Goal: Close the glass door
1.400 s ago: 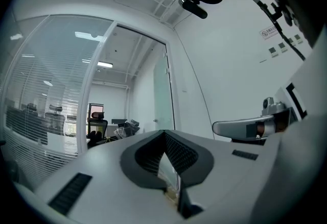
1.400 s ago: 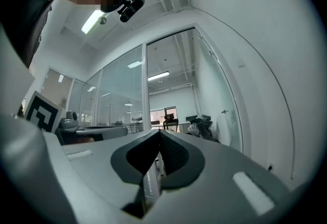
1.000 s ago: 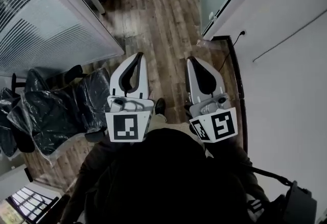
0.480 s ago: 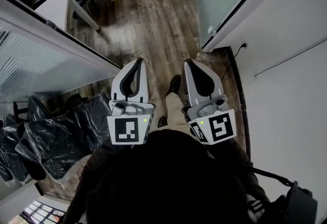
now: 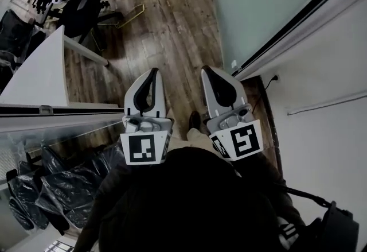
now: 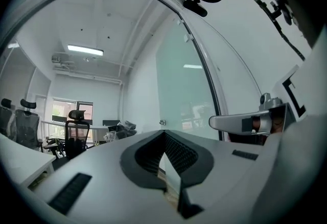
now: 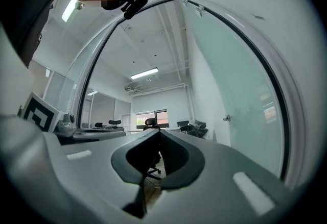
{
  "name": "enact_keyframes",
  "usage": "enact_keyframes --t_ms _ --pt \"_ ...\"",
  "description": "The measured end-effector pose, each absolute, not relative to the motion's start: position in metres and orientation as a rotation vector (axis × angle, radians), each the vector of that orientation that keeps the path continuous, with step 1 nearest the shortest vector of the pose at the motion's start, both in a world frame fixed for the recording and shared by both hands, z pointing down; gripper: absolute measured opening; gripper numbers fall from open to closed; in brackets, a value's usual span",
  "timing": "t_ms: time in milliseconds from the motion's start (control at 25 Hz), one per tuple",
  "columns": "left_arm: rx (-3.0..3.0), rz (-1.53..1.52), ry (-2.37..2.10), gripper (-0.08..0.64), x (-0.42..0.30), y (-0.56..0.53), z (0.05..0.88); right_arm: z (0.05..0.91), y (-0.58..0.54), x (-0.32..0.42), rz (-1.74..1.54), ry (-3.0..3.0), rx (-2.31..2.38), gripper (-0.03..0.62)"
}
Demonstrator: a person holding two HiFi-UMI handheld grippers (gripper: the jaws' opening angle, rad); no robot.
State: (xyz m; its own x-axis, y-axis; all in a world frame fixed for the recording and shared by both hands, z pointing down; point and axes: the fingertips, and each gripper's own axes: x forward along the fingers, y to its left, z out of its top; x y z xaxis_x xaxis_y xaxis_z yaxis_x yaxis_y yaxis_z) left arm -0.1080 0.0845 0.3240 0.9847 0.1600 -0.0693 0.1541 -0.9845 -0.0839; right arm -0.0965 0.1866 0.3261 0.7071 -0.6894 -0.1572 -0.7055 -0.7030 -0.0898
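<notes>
frosted pale-green glass door [image 5: 264, 4], dark frame; left tool [image 5: 153, 72] and right tool [image 5: 205, 69] both closed, empty.

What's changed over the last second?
The person walked forward: the glass partition slid back toward lower left, the frosted glass door fills more of the upper right. Nothing was grasped. Left gripper and right gripper stayed shut, empty, side by side.
</notes>
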Motion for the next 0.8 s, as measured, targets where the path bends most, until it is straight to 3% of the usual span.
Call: enact_keyframes --t_ms 480,800 --pt "-3.039 0.095 -0.231 -0.003 0.065 0.041 0.332 0.326 0.143 0.079 0.174 1.165 -2.777 0.002" --pt "-3.064 0.101 -0.281 -0.003 0.248 -0.032 0.323 0.321 0.066 0.256 0.133 1.156 -2.821 0.002"
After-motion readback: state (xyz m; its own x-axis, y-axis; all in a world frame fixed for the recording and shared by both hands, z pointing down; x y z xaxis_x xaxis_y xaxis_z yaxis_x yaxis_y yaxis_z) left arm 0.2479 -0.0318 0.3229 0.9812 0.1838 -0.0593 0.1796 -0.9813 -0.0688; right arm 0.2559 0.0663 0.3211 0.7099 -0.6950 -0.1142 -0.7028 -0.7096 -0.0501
